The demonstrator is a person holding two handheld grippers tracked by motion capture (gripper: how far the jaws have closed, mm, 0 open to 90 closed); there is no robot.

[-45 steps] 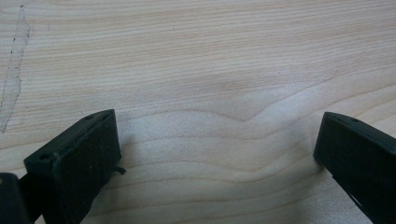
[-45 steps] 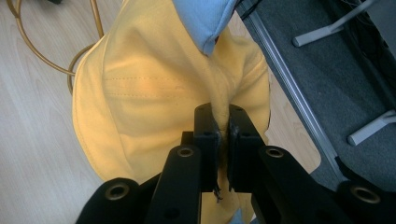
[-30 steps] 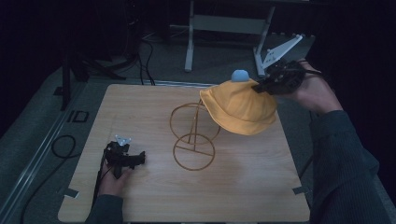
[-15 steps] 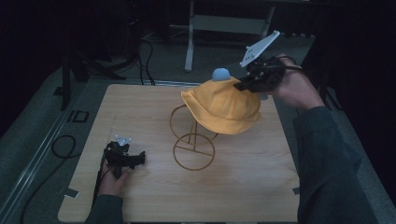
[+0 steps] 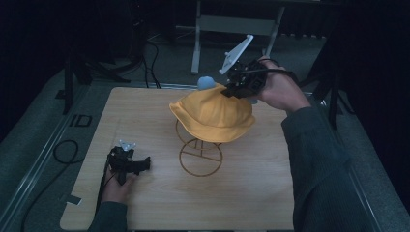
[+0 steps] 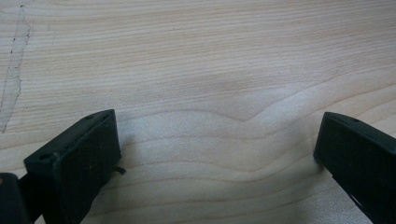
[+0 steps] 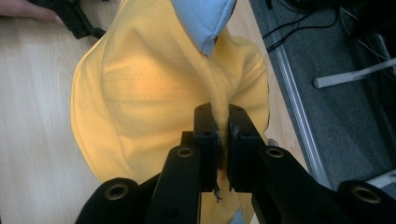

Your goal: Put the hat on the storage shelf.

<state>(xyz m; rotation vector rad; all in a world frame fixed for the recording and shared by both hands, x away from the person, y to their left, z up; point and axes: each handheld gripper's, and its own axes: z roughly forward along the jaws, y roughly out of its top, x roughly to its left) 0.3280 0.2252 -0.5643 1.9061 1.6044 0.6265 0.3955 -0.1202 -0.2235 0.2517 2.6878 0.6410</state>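
Hat [image 5: 212, 116] pinched in right claw [image 7: 223, 135]; left claw [image 6: 215, 154] spread; "ID" [image 5: 80, 120] beside table.

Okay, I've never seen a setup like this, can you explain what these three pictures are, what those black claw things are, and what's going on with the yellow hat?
A person sits at a wooden table holding a two-jaw tool in each hand. The high view looks down from above the table. The other two pictures come from small cameras riding on each tool, looking along its black jaws. The left hand-held gripper rests on the table, jaws open with nothing between them. The right hand-held gripper is shut on a fold of the yellow hat, which has a light blue part at its top. It holds the hat over a wire stand on the table.
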